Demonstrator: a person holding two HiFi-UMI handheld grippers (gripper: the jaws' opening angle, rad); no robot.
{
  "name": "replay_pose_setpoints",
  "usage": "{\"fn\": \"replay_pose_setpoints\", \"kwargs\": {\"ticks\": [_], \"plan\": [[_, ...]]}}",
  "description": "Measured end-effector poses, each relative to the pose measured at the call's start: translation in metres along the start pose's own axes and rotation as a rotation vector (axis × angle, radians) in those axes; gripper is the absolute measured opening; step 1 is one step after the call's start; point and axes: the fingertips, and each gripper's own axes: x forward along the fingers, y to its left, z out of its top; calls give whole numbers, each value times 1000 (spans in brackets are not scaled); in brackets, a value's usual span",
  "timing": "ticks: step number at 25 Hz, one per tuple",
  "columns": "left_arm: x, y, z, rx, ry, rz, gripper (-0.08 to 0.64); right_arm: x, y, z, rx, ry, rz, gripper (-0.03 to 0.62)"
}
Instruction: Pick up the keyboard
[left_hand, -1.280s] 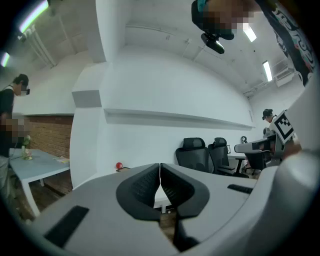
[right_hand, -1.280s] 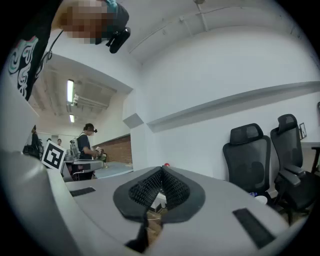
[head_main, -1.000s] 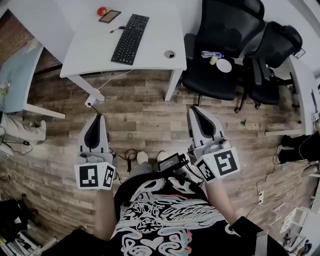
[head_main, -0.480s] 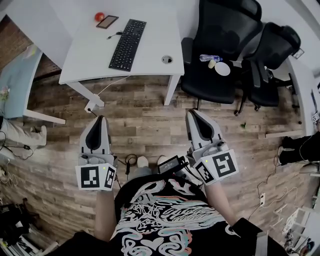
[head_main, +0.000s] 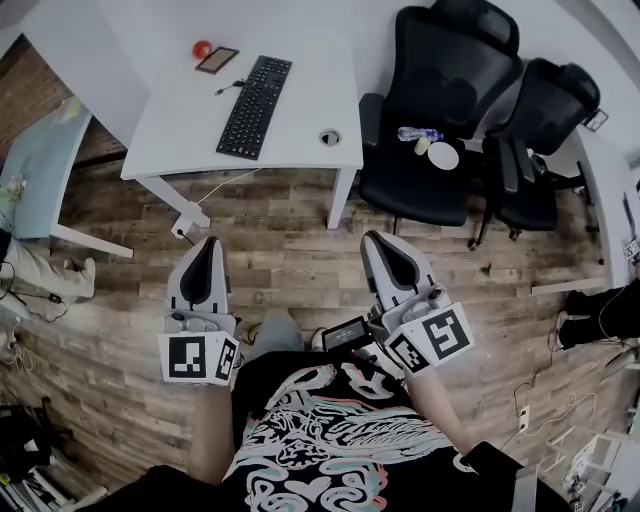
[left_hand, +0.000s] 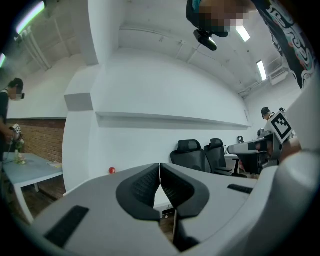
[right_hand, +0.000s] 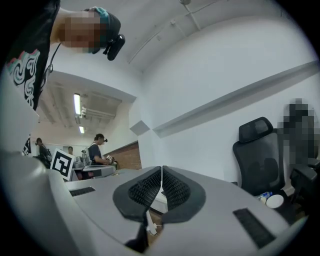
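Your left hand-held gripper (head_main: 207, 245) hangs over the wooden floor (head_main: 290, 235), its jaws pressed together on nothing. The keyboard (head_main: 254, 93) lies far off on the white worktop (head_main: 305, 105), well apart from both. Your right hand-held gripper (head_main: 376, 242) is likewise closed and empty.

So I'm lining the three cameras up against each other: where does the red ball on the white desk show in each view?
Head view: red ball at top left, on the far left corner of the white desk.
Left gripper view: the red ball is a small dot left of centre, low against the white wall.
Right gripper view: not in it.
Shared landmark: the black office chair beside the desk.
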Motion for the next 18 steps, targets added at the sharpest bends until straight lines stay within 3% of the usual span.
{"fn": "replay_pose_setpoints", "kwargs": {"ticks": [3, 11, 18], "plan": [[9, -2, 0, -22, -5, -8, 20, 4, -1, -2, -8, 6, 22, 29], [52, 39, -11, -23, 20, 14, 20, 57, -29, -4, -150, 64, -79, 29], [135, 92, -22, -40, 42, -1, 20, 147, -71, -3, -144, 74, -121, 29]]}}
